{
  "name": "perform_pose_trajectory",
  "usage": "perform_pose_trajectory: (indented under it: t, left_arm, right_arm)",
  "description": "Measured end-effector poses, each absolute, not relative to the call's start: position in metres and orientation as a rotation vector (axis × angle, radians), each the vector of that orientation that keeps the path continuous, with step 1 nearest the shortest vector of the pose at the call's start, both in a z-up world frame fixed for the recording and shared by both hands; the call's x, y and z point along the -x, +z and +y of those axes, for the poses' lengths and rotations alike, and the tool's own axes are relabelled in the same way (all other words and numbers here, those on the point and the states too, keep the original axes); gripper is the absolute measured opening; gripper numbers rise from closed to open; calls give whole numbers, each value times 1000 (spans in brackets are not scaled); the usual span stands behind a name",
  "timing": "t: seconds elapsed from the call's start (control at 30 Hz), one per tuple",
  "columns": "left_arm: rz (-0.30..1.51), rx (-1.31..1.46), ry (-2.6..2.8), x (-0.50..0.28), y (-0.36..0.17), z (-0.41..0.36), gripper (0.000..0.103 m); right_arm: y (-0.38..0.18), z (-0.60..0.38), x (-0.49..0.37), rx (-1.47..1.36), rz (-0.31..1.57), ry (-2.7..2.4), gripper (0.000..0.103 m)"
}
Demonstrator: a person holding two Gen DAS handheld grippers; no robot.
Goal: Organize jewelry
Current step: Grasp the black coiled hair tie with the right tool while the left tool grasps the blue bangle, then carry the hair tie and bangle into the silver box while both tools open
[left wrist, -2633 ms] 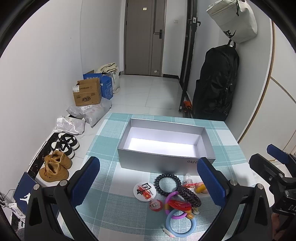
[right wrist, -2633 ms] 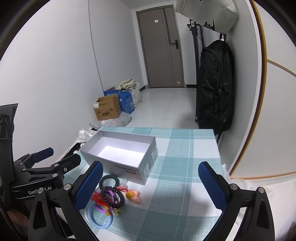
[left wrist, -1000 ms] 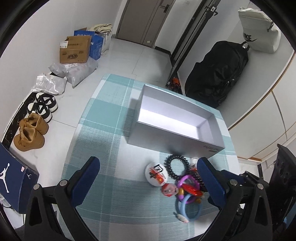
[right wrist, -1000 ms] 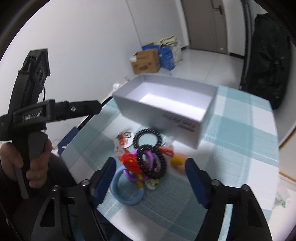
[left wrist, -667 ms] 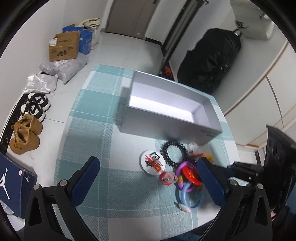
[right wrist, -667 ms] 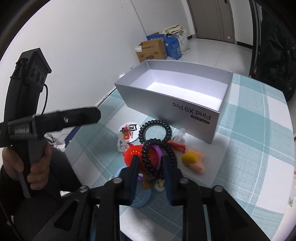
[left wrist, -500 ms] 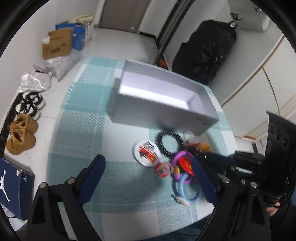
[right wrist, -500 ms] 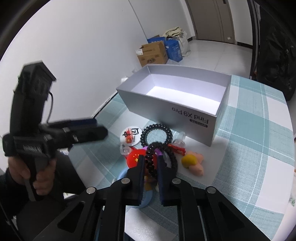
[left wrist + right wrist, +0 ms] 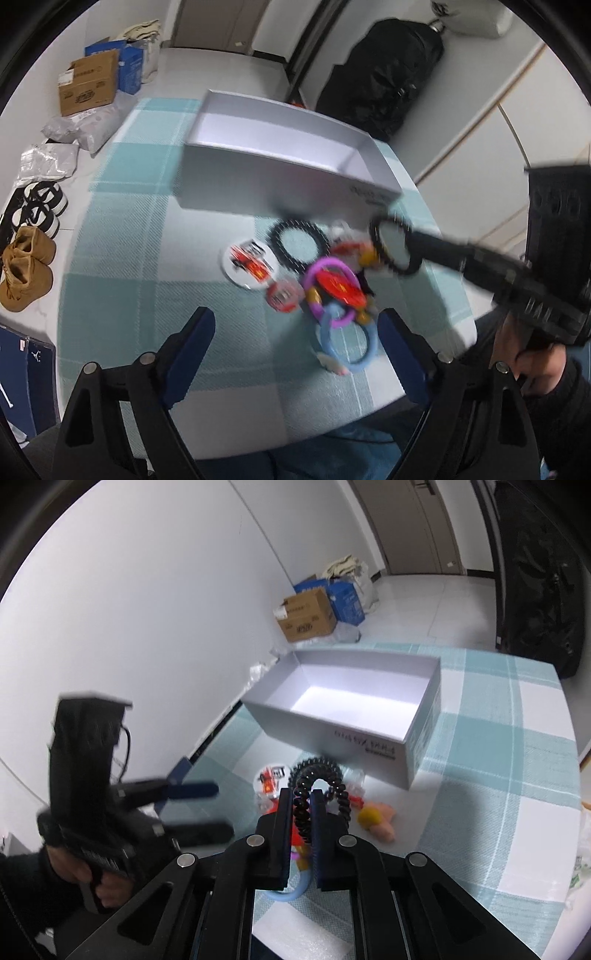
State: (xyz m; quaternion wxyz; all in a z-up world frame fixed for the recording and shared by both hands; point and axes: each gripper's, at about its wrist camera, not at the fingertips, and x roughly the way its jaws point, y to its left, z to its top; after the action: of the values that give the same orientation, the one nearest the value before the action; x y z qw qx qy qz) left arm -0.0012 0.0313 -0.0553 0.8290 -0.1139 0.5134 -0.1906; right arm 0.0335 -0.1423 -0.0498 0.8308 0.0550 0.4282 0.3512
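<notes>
Right wrist view, item one: right gripper [image 9: 300, 814], fingers pressed together on a black spiral hair tie [image 9: 320, 779], its loop standing up between the pads and lifted clear of the pile. The left wrist view shows the same tie [image 9: 393, 245] dangling at the tip of that gripper [image 9: 413, 242], at about 2 o'clock from the heap.

Item two: left gripper [image 9: 295, 354], blue pads spread wide, nothing between them; its jaws have just been narrowing slightly. It hangs above the near edge of the pile. A hand [image 9: 92, 880] in a dark sleeve grips its handle.

Item three: jewelry pile on the teal checked tablecloth [image 9: 147, 258]. Contents: second black spiral tie [image 9: 297, 245], round white badge [image 9: 248, 263] at 9 o'clock of it, small red badge [image 9: 285, 295], purple ring [image 9: 325, 291] with a red disc [image 9: 338, 286] lying on it, light blue ring [image 9: 347, 345] nearest the viewer. Other pieces too blurred to name.

Item four: open grey box [image 9: 280, 155], at 12 o'clock of the pile, just beside it, interior bare [image 9: 351, 705].
</notes>
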Motion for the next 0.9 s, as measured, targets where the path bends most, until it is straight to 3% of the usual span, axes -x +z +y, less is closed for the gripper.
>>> perform_pose_trajectory:
  t: [0.23, 0.37, 0.43, 0.53, 0.6, 0.67, 0.9]
  left_arm:
    - [1132, 113, -422, 11, -66, 3, 86]
    - [1137, 75, -402, 8, -70, -5, 79]
    - [1133, 63, -400, 6, -69, -8, 72]
    - [1123, 18, -373, 4, -68, -11, 53]
    - [1117, 3, -374, 4, -68, -13, 26]
    - [1115, -27, -360, 5, -69, -14, 14]
    - [1118, -104, -337, 4, -69, -26, 8]
  right_arm:
    - [-34, -156, -28, -160, 847, 737, 8]
    - [-28, -167, -22, -174, 826, 738, 8]
    - [-25, -170, -20, -180, 813, 735, 8]
    - [-24, -176, -18, -188, 800, 731, 8]
    - [-23, -179, -16, -191, 794, 726, 8]
    - [-22, -183, -13, -193, 788, 723, 8]
    - [-17, -185, -7, -188, 765, 713, 8]
